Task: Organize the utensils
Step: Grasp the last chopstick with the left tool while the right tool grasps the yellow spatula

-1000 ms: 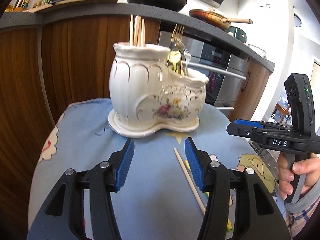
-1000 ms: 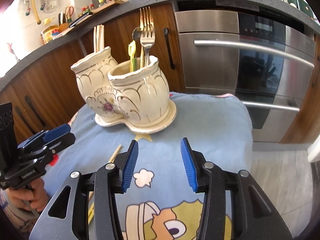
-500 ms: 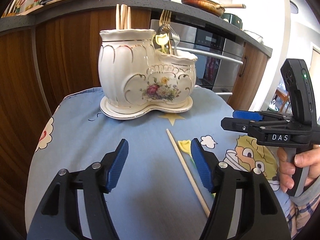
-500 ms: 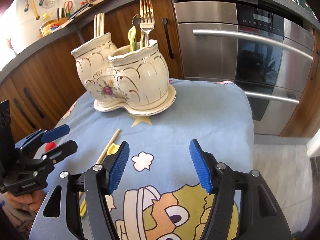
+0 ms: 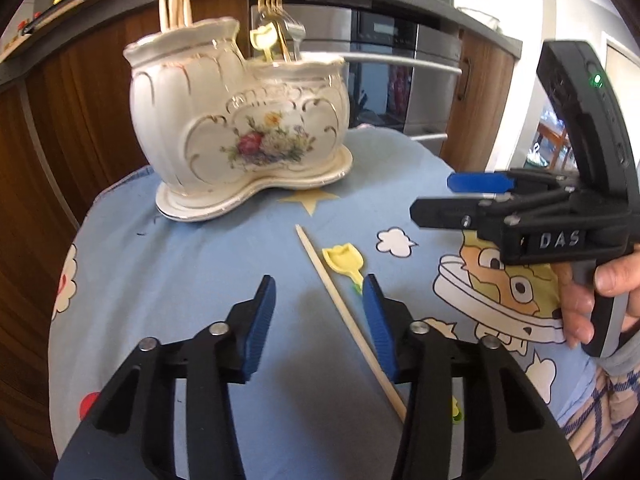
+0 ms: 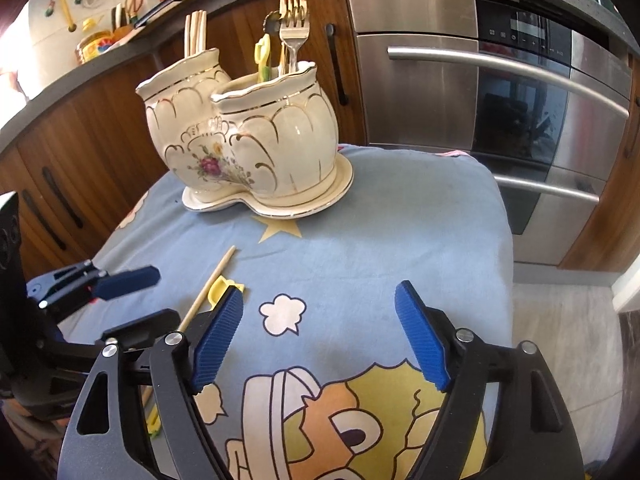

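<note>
A white floral ceramic holder with two pots stands on the blue cartoon cloth; it also shows in the right wrist view. Its taller pot holds wooden chopsticks, its lower pot forks and a yellow spoon. A loose chopstick and a yellow tulip-shaped spoon lie on the cloth. My left gripper is open and empty, low over the chopstick. My right gripper is open and empty above the cloth, to the right of them.
Wooden cabinets and a steel oven stand behind the table under a grey counter. The table's right edge drops to a tiled floor. The right gripper's body hangs at the right of the left wrist view.
Both grippers have drawn back from the holder and opened wider. The left one has come down over the loose chopstick, and the yellow spoon has come into view.
</note>
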